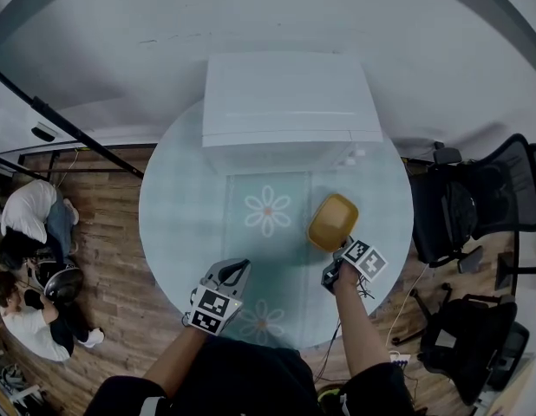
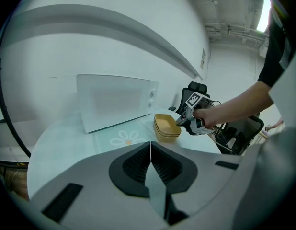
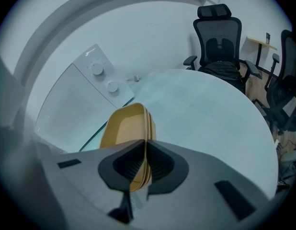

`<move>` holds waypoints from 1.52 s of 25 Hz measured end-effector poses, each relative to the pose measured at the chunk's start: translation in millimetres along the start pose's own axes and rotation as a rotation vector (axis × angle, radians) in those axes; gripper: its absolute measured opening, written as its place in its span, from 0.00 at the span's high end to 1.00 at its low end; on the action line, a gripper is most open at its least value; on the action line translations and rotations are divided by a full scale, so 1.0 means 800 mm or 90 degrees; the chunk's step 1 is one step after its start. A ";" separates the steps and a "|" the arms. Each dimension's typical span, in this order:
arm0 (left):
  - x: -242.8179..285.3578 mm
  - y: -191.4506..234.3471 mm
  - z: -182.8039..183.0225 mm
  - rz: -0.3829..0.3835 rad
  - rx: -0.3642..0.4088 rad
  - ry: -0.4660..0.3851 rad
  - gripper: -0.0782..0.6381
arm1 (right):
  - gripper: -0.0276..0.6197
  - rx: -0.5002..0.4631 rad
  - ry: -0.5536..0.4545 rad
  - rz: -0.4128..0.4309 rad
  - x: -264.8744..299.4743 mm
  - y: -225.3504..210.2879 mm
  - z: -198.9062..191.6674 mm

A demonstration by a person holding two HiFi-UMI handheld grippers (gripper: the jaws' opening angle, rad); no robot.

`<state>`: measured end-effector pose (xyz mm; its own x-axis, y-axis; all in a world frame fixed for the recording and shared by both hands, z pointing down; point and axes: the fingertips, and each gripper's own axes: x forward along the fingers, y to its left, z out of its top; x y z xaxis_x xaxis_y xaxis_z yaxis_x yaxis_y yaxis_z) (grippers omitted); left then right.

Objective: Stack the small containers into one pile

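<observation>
The right claw (image 1: 340,251) is closed on the near rim of the yellow containers (image 1: 331,222), which sit nested in one pile. The pile is on the right part of the counter (image 1: 181,206), in front of the right corner of a white microwave (image 1: 290,102). The left claw (image 1: 236,271) is above the near edge of the counter, its jaws pressed together with nothing between them.

The counter is round and pale, with a runner printed with a flower (image 1: 268,211) along its middle. Black office chairs (image 1: 476,198) stand on the right. The wooden floor (image 1: 112,267) is on the left, where two persons (image 1: 29,215) sit low.
</observation>
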<state>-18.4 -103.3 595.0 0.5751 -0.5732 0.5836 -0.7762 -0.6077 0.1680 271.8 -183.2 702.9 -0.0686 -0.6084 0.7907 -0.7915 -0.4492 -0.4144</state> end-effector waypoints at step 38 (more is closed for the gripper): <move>-0.075 -0.047 0.037 0.006 0.040 -0.097 0.87 | 0.92 -0.425 -0.241 0.267 -0.266 0.148 -0.110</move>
<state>-16.3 -62.5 530.6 0.6041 -0.6527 0.4572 -0.7669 -0.6321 0.1109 138.8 -49.5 525.6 -0.3221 -0.8670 0.3802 -0.9443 0.2656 -0.1941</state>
